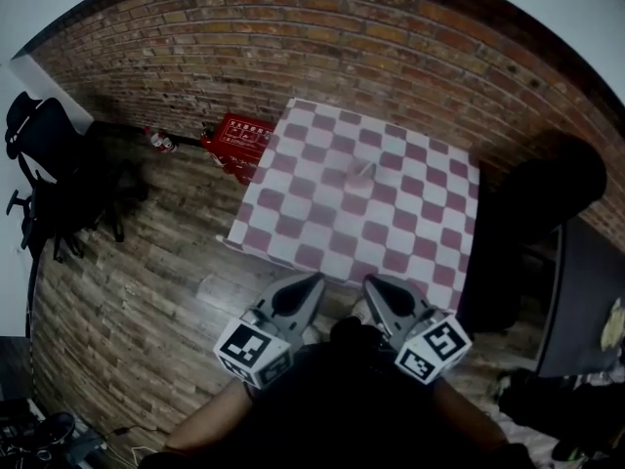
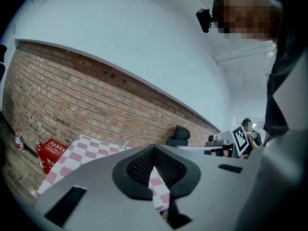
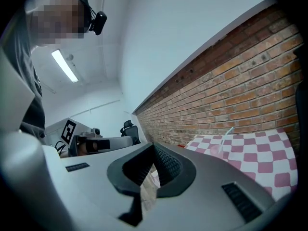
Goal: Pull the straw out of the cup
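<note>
So the left hand-held gripper [image 1: 315, 278] is sitting with its jaws pressed together and nothing between them. The right hand-held gripper [image 1: 370, 282] is doing exactly the same, clamped on nothing at all. Both are hanging side by side at the near edge of the table [image 1: 293, 247], tips aiming in across it.

Out past them, the cup [image 1: 360, 175] is standing around the middle of the table, a bit toward its far side and well apart from both grippers. It's a clear one, so it's kind of fading into the pink-and-white checked cloth. The straw [image 1: 370, 166] is poking up out of it at a tilt and is fully in place. There's a red crate [image 1: 241, 137] sitting on the floor off the table's far left corner, and a brick wall [image 1: 322, 37] is running behind the table.

My read is that this is just the approach and nothing is getting touched yet. For the next move, I'm thinking both grippers need to be travelling in over the table and opening up. One could be steadying the cup, since it looks light and tippy. The other would be pinching the straw near its top and drawing it out along its tilt, not straight sideways.
</note>
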Motion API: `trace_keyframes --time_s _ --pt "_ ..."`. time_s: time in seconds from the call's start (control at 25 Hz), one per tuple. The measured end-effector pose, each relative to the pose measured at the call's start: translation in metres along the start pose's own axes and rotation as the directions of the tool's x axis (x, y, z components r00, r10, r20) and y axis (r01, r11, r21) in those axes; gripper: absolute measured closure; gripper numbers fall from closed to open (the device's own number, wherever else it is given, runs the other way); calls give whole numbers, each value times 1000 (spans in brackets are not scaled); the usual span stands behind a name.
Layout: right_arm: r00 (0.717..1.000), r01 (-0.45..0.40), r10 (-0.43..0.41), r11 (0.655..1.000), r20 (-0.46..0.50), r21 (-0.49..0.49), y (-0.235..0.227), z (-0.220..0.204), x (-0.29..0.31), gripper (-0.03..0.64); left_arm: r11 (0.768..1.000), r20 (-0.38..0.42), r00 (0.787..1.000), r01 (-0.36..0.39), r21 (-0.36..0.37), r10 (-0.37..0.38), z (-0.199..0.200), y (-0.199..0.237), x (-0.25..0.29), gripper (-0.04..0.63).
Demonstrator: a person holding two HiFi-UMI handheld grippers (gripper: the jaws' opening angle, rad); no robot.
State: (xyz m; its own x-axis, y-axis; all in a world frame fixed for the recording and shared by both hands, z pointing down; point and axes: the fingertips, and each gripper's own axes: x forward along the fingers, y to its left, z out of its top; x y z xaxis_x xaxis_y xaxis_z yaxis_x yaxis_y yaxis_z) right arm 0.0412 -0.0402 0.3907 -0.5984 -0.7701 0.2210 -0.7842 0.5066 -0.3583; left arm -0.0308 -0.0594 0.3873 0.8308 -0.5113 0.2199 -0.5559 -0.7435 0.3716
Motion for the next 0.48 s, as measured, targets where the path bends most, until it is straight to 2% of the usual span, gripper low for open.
trace_keyframes --time_s 0.2,0.48 --pt "1000 -13 13 1000 -7 2 -42 13 -5 606 1000 17 1000 19 3 -19 7 -5 51 588" --pt "1000 -24 24 1000 -1 12 -103 34 -15 606 1000 -4 1000 29 12 -29 19 -12 122 588"
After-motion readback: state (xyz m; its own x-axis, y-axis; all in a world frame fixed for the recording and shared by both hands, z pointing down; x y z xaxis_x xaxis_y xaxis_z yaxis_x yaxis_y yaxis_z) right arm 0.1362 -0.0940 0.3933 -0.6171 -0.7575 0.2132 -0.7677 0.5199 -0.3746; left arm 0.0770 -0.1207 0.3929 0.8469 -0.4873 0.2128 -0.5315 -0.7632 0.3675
